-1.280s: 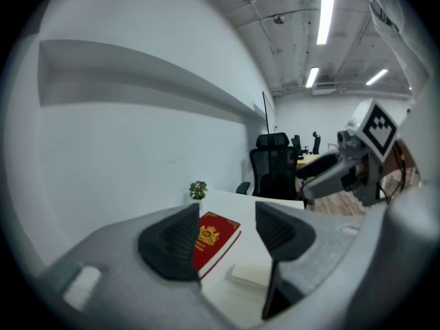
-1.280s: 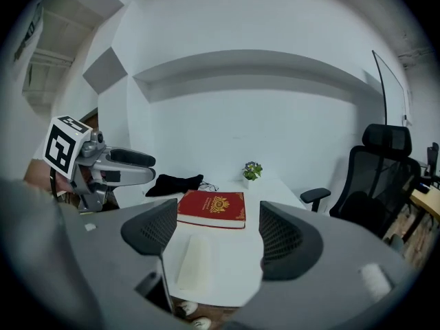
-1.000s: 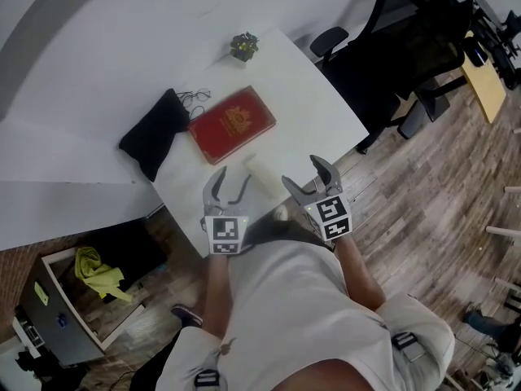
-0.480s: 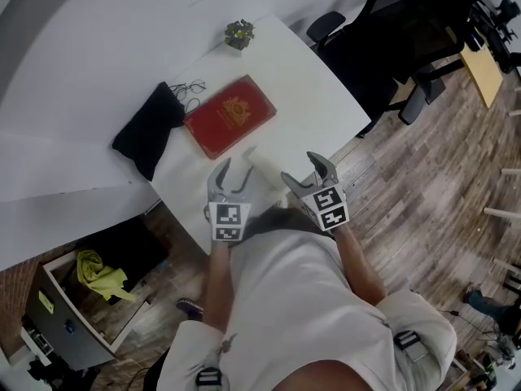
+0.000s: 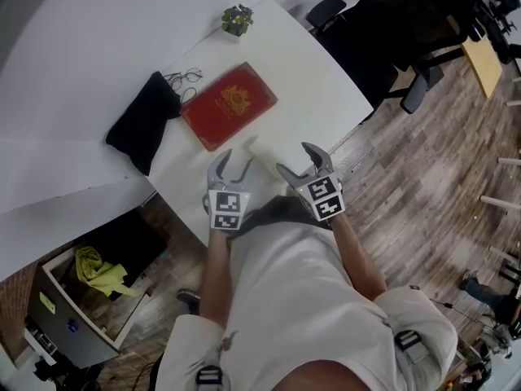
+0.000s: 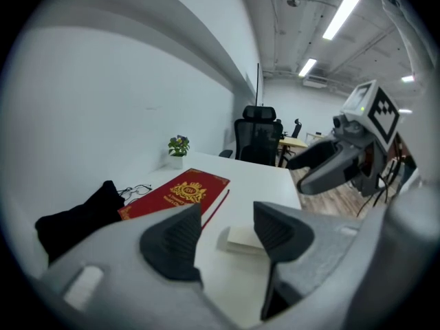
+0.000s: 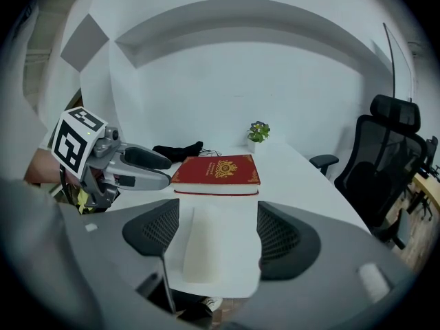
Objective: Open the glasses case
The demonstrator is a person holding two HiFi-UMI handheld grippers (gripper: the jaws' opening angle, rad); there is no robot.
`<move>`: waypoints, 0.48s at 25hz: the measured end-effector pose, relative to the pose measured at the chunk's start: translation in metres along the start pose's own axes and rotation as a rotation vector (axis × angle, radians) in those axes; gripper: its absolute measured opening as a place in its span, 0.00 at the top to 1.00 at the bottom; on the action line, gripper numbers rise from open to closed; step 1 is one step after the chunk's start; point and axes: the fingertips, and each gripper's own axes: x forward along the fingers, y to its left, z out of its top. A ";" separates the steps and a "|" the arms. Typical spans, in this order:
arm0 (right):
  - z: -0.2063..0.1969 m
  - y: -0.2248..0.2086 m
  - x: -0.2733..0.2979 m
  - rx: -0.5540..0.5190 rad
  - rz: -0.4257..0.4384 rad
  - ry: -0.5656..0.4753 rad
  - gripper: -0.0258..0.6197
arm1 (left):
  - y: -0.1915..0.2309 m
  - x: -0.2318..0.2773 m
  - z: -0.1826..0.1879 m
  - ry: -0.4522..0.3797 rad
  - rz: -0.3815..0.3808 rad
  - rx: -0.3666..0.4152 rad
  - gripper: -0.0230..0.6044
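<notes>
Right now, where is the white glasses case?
The glasses case lies by the near edge of the white table, just this side of the red book, ahead of the left gripper and right gripper.

No readable text on the red book (image 5: 229,106).

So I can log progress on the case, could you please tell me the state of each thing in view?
glasses case: closed, lying flat, untouched.
red book: closed.
potted plant: upright.
black pouch: slumped flat.
left tool: open, jaws have just been closing, gripping nothing.
right tool: open, gripping nothing.
</notes>
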 end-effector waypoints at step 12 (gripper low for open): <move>-0.019 0.009 0.023 -0.038 0.025 0.082 0.40 | 0.002 0.017 -0.021 0.051 -0.040 0.000 0.59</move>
